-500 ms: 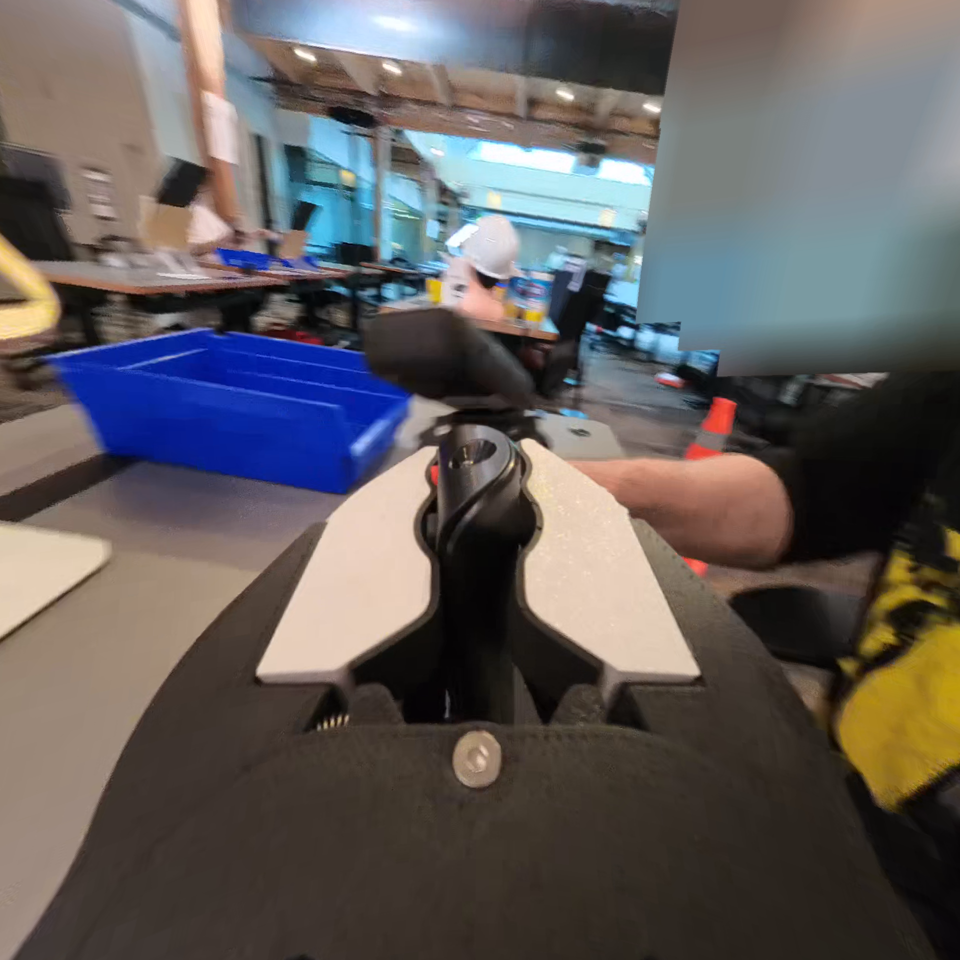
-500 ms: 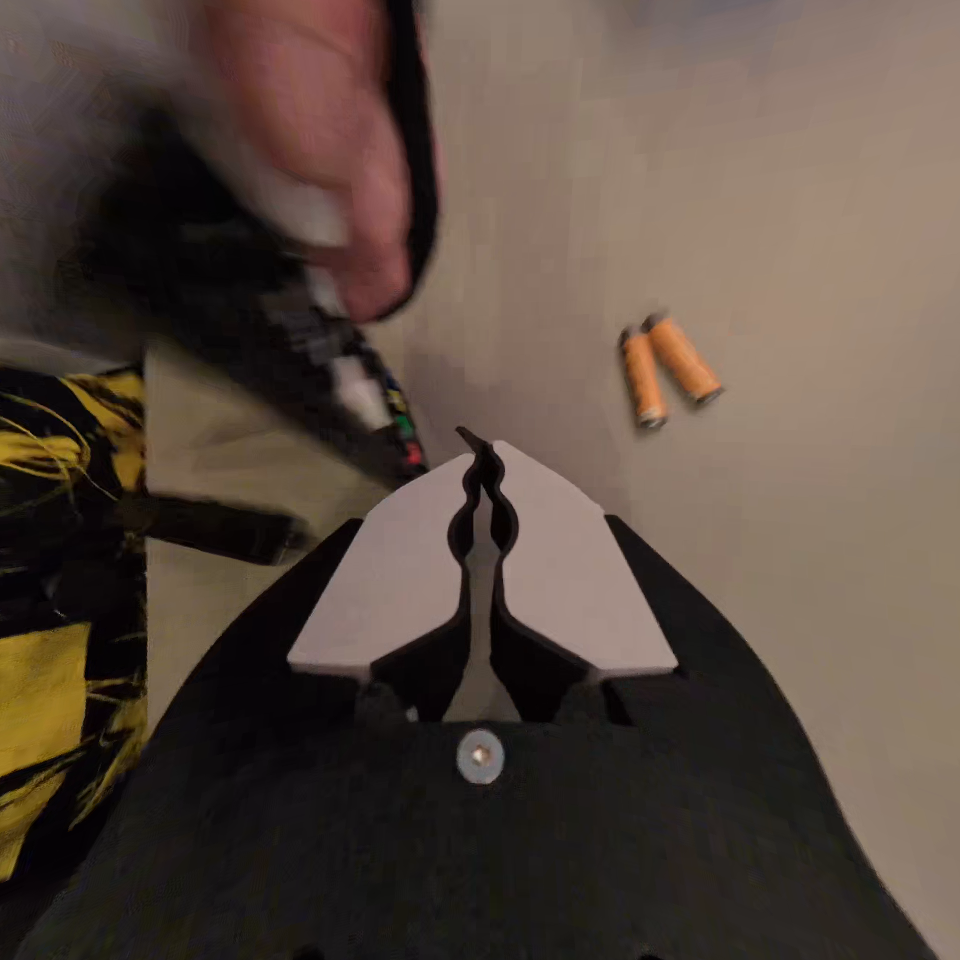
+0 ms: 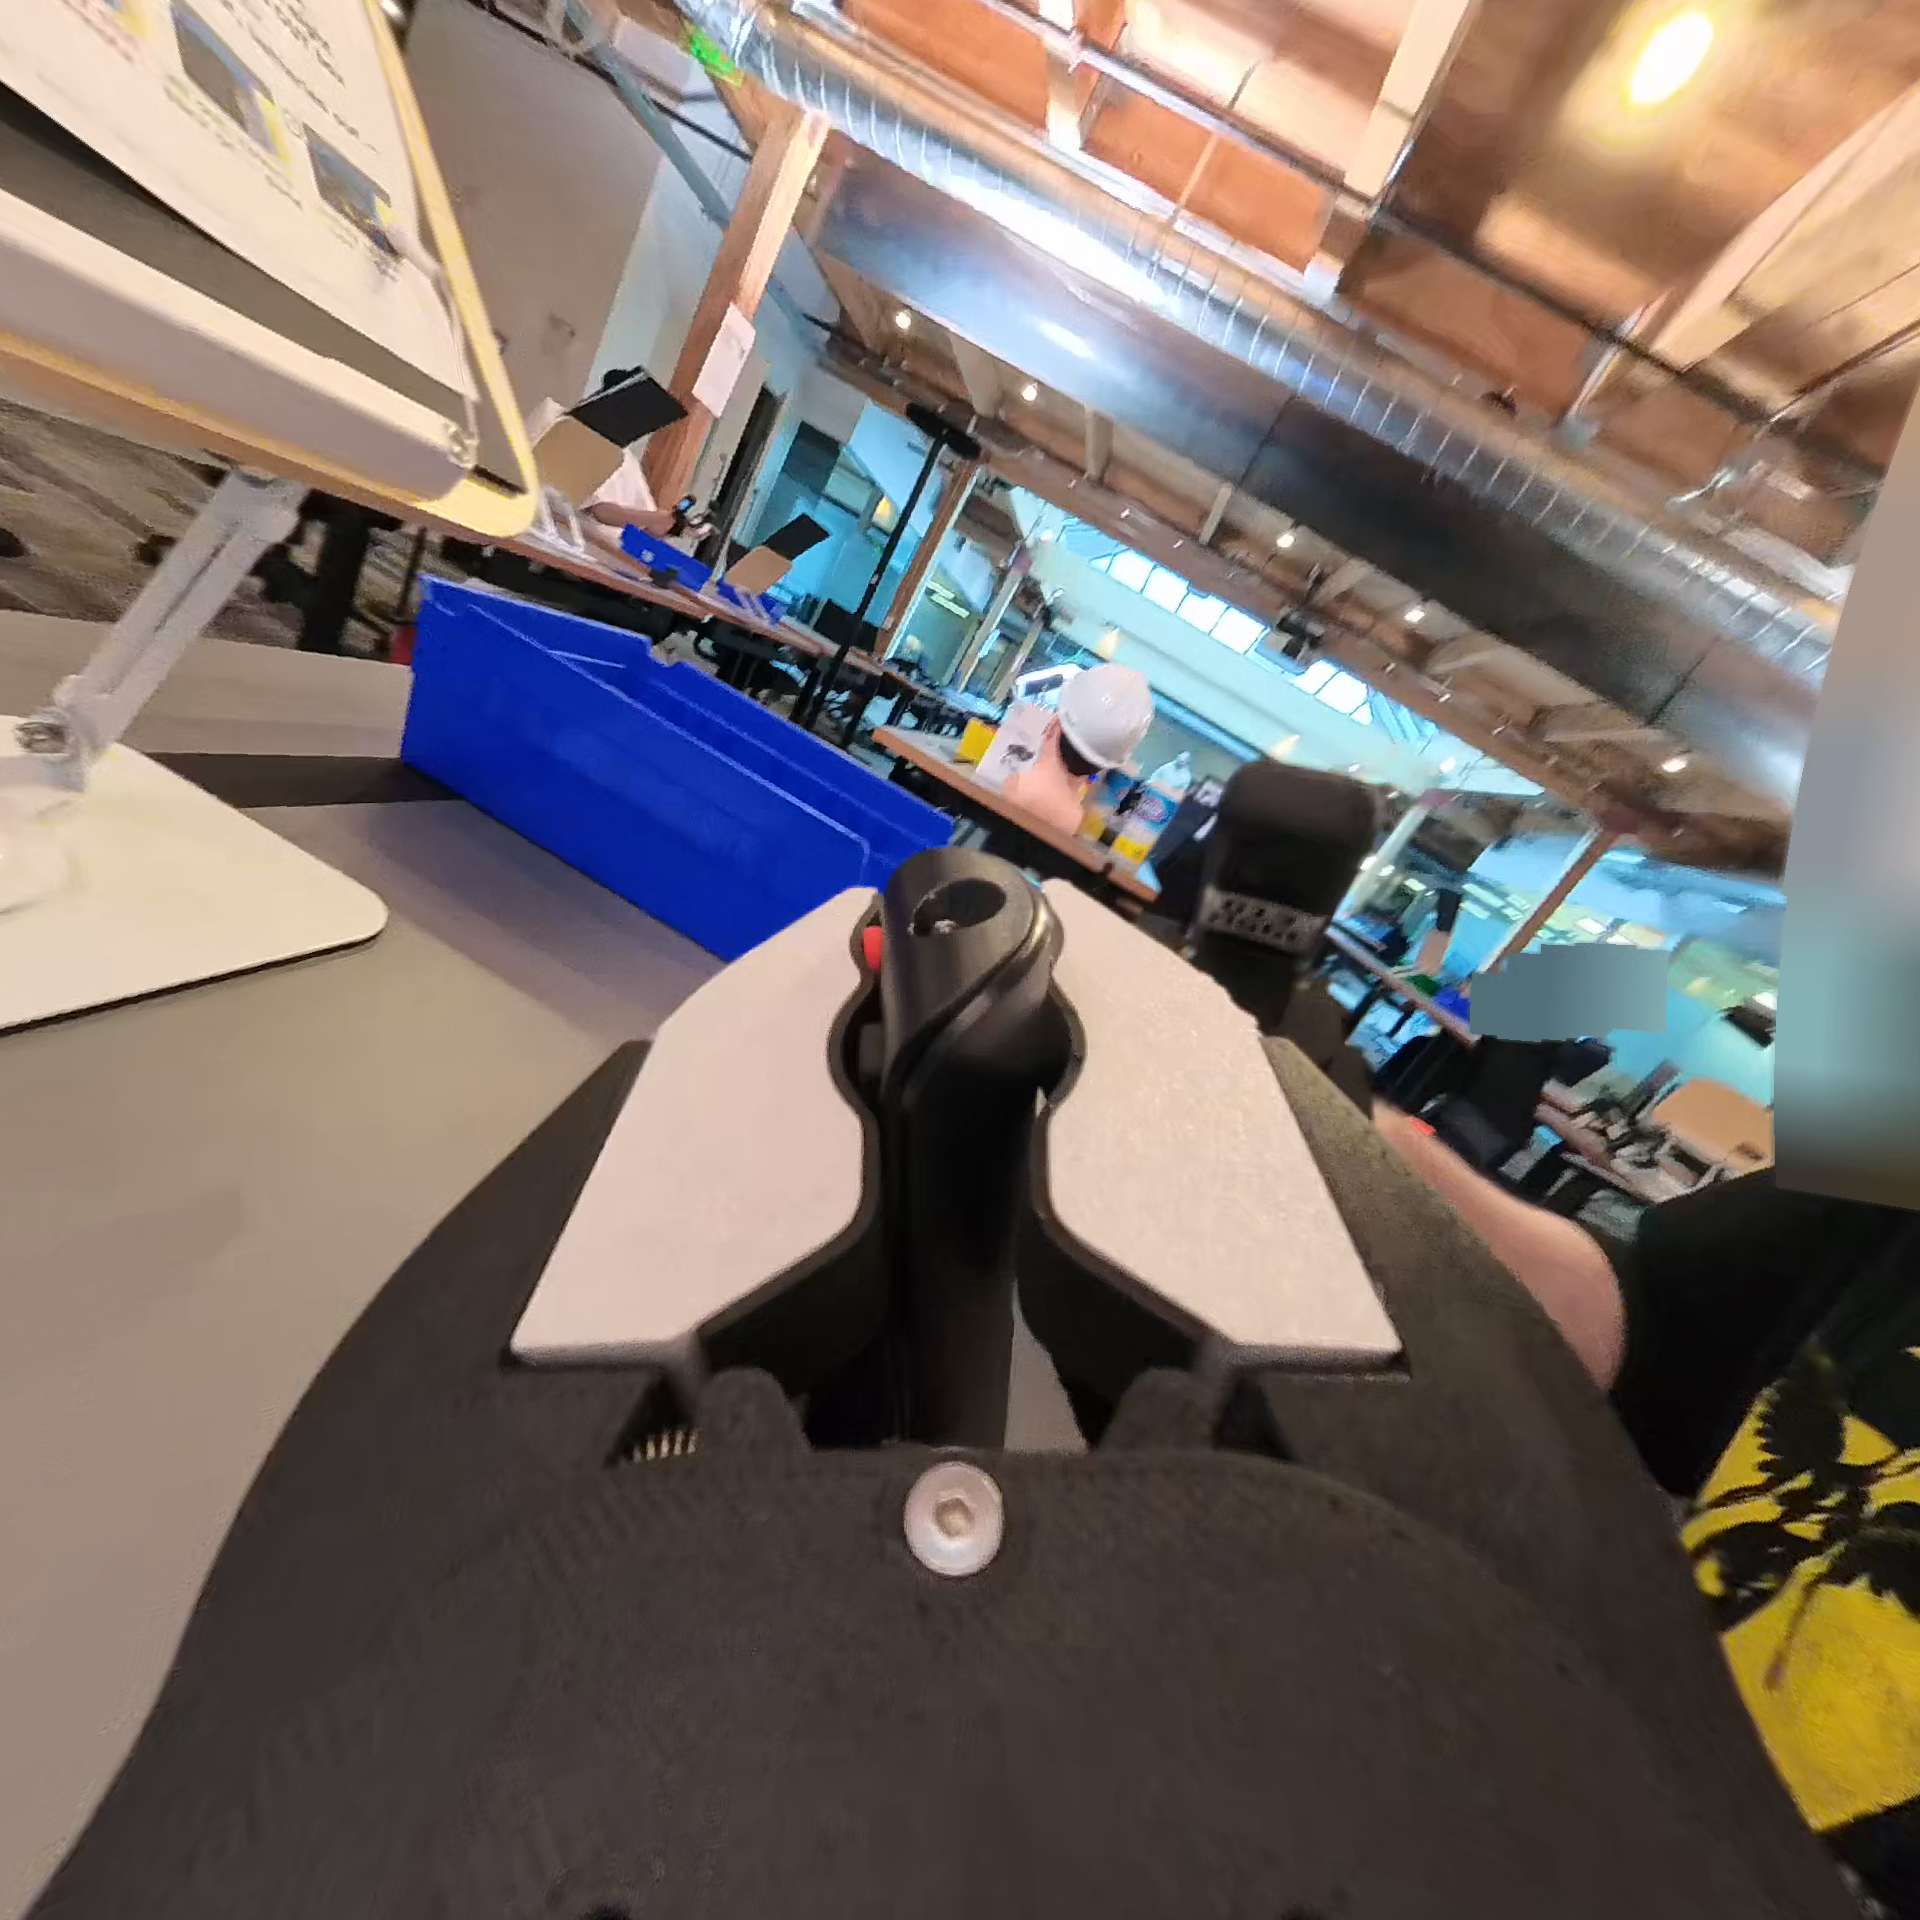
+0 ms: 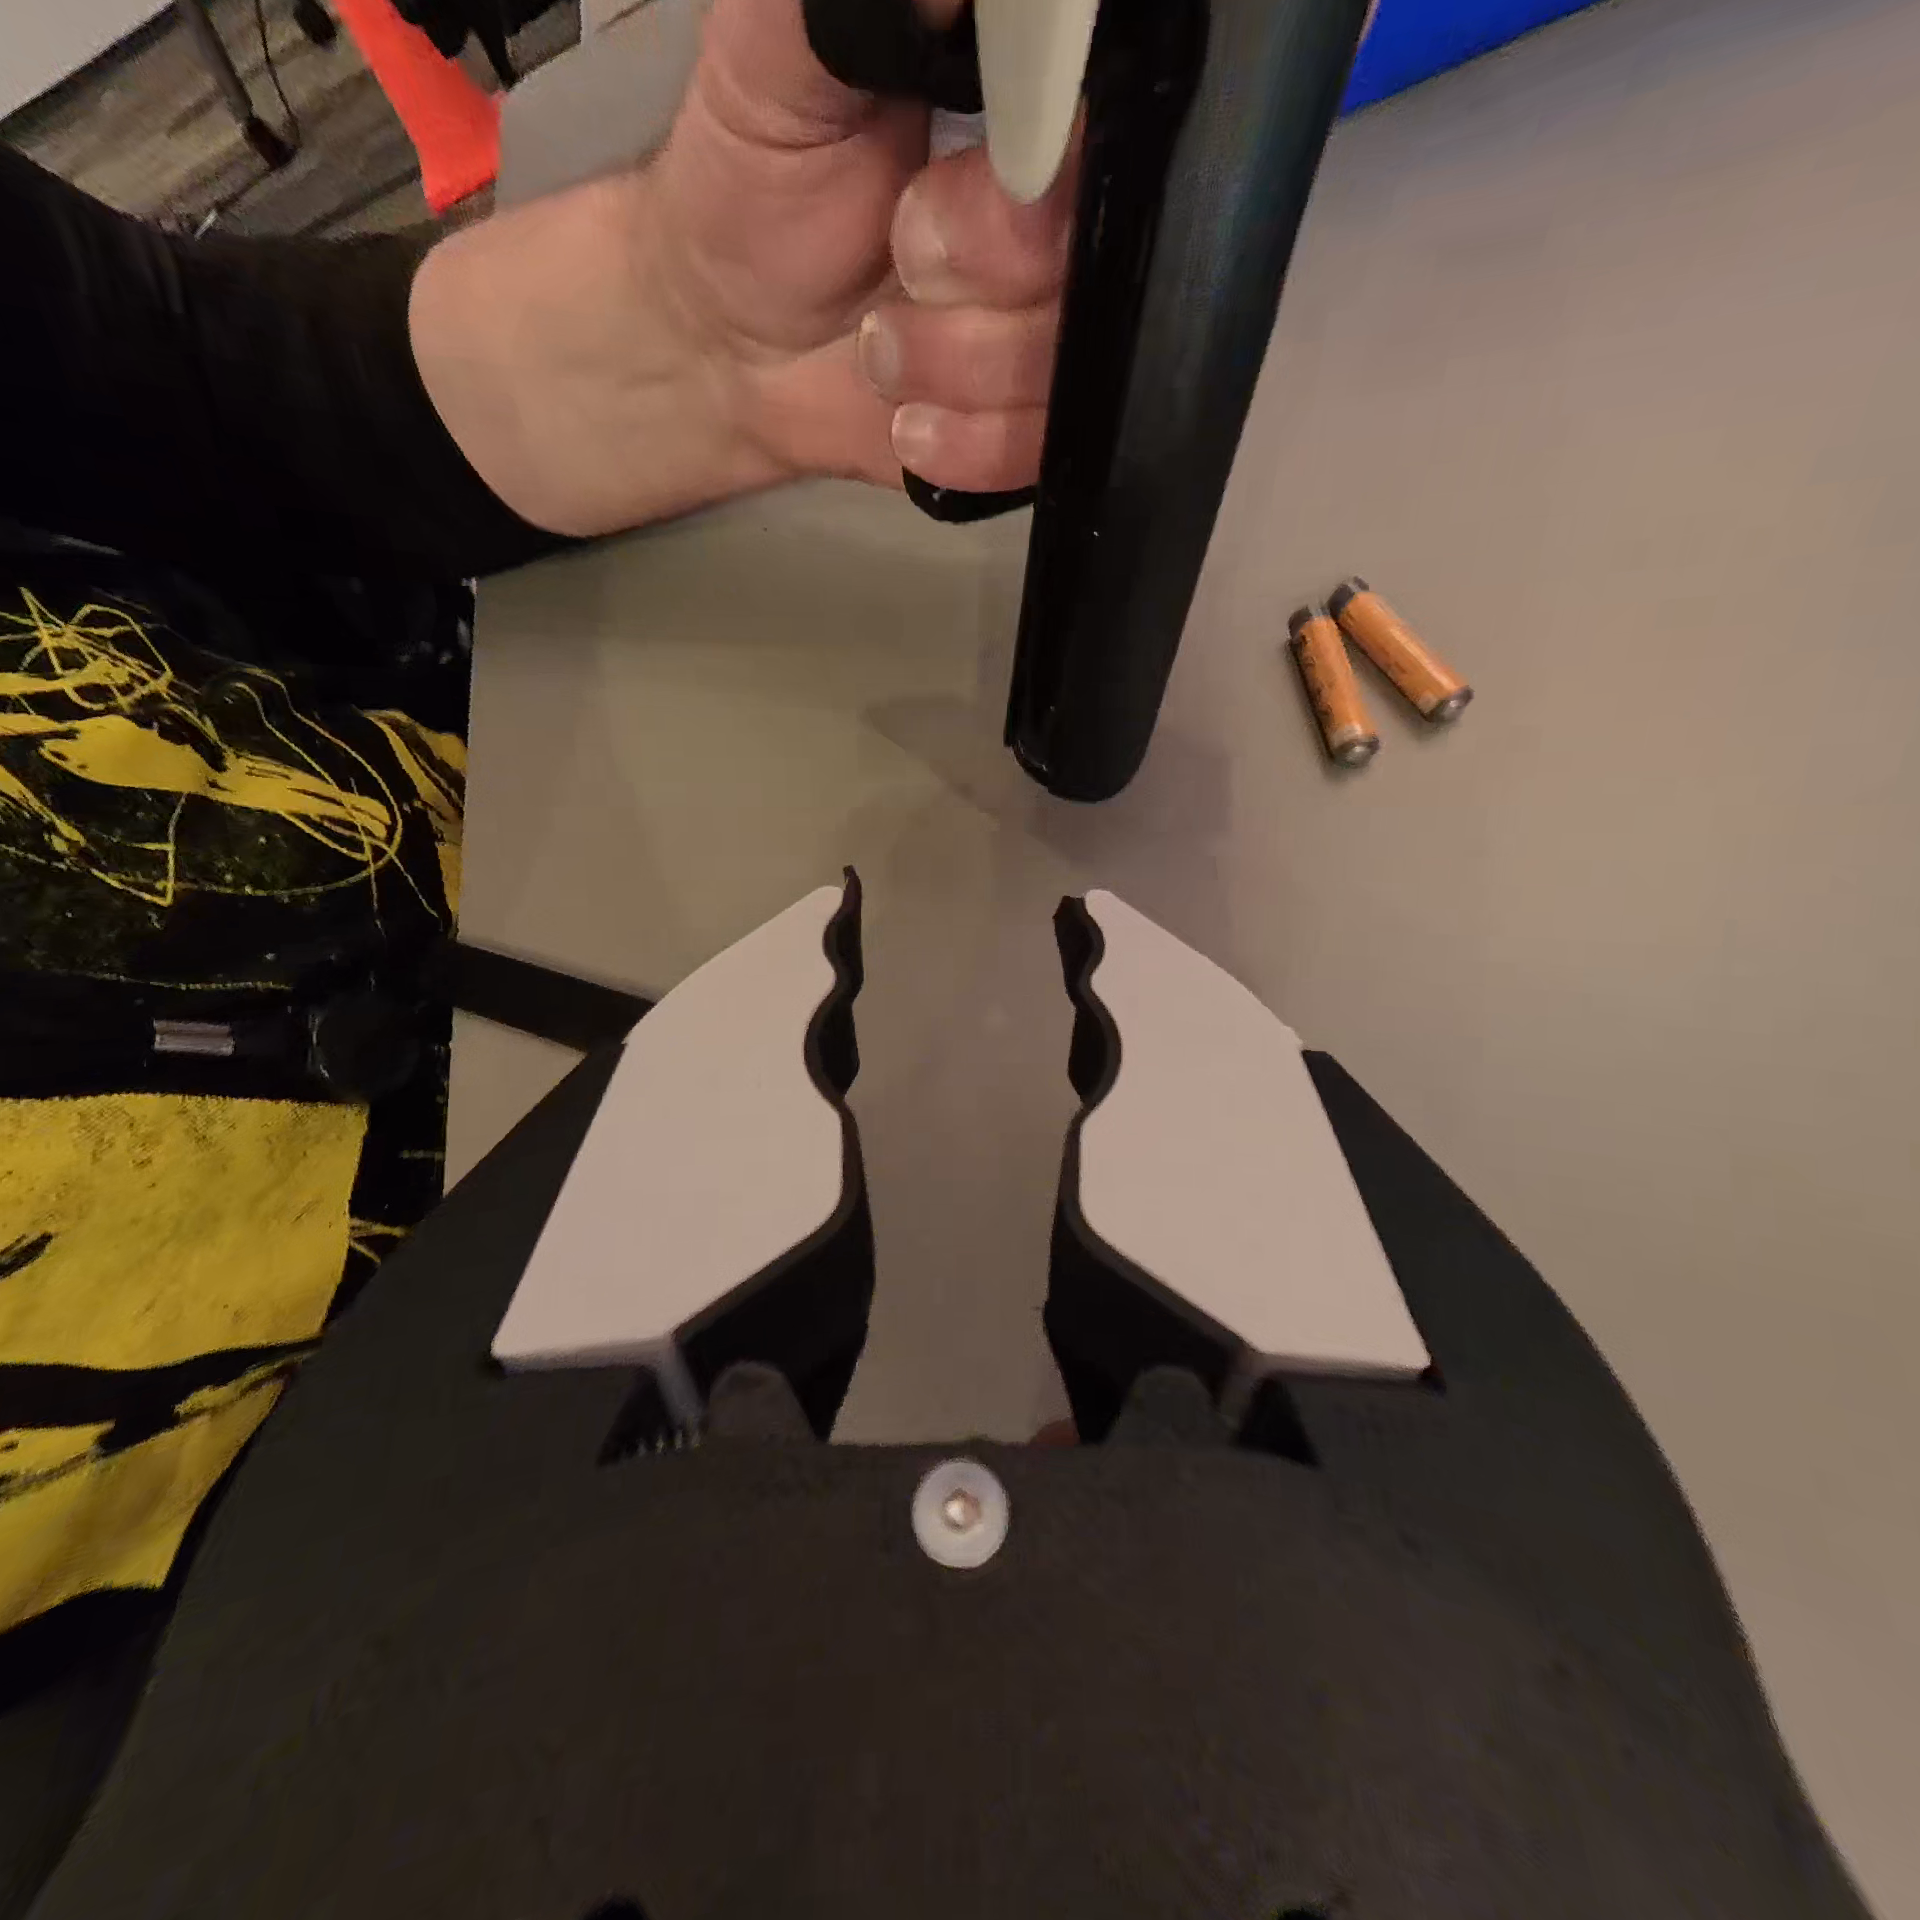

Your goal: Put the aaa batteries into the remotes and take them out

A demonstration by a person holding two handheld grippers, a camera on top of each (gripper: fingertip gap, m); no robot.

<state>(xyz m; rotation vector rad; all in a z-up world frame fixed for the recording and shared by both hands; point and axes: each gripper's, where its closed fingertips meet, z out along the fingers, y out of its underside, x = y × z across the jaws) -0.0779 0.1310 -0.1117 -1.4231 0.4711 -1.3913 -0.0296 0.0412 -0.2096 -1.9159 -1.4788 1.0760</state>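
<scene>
Two AAA batteries, orange-cased, lay loose on the grey table, side by side and touching at their far ends, to the right of the remote and apart from it. One black remote was pinched between the fingers of our left gripper, which was raised off the table and tilted upward toward the ceiling; in the right wrist view the same remote hung end-down over the table, with our left hand around the gripper's handle. Our right gripper was spread, nothing between its fingers, and hovered over bare table near the lower end of the remote.

Also noted: one blue bin at the far left of the table, one white stand base at the left, an orange cone on the floor beyond.

Progress, as we judged it: both batteries were outside the remote. Whether the battery cover was on or off we could not tell. Either the loading was not yet begun or the removal was already done; the pictures did not settle which.
</scene>
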